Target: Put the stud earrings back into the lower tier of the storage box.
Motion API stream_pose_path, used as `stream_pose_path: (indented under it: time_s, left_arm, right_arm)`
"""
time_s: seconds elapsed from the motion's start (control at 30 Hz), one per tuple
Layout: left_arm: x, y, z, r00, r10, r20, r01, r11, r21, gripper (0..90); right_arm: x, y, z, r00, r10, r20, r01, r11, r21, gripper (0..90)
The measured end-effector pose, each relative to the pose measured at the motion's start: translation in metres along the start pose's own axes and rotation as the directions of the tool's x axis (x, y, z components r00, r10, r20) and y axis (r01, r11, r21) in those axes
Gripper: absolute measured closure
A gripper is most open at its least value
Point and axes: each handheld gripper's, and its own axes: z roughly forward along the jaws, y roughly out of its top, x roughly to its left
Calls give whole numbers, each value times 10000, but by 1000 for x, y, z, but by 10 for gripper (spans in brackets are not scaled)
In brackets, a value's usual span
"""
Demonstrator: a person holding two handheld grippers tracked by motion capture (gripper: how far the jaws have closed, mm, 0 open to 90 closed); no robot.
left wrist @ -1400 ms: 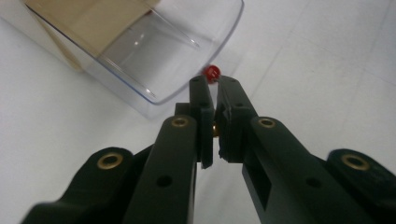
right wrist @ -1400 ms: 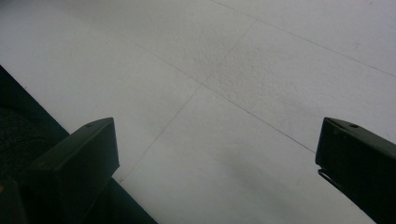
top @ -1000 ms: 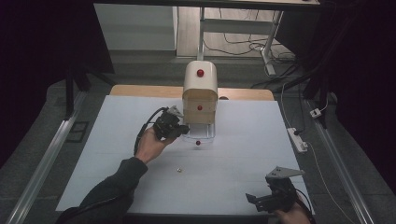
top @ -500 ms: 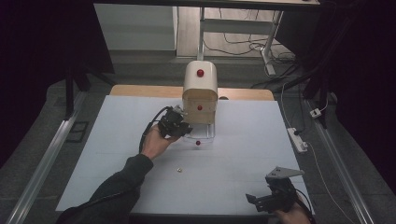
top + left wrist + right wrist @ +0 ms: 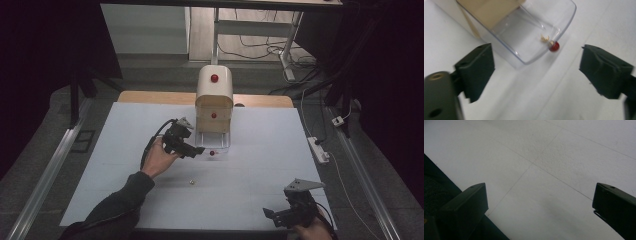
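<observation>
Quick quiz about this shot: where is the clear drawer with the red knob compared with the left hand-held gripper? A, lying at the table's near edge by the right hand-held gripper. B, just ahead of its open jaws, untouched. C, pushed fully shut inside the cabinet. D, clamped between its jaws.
B: in the left gripper view the clear drawer with its red knob lies beyond the left hand-held gripper, whose jaws stand wide apart, touching nothing.

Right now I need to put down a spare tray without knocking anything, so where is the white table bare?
Bare: the white table right of the clear plastic drawer, down to the right hand-held gripper; also its far left strip. Crowded: in front of the cream mini drawer cabinet, where the left hand-held gripper, small red knob and tiny gold bead sit.
</observation>
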Motion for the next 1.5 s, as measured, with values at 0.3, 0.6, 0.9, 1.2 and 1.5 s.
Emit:
stream_pose_path:
  time_s: [0.3, 0.6, 0.9, 1.2, 1.5]
  left_arm:
    - [-10, -21, -6, 9938, 267, 1078, -263, 9996, -47, 0]
    - [-23, -41, -4, 9942, 483, 961, -558, 9955, 760, 0]
    - [-38, -51, 5, 9933, 665, 943, -794, 9869, 1404, 0]
    - [-53, -59, 20, 9801, 1306, 1494, -1588, 9677, 1959, 0]
    - [-65, -64, 23, 9554, 2672, 1261, -2908, 9259, 2411, 305]
  right_arm:
    - [0, 0, 0, 10000, -16, -11, 17, 10000, 39, 0]
    - [0, 0, 1, 10000, -28, -22, 29, 10000, 89, 0]
    - [0, 0, 1, 10000, -30, -36, 30, 10000, 84, 0]
    - [1, 0, 1, 10000, -77, -41, 77, 9999, 70, 0]
    - [1, 0, 0, 9999, -124, -27, 124, 9999, 81, 0]
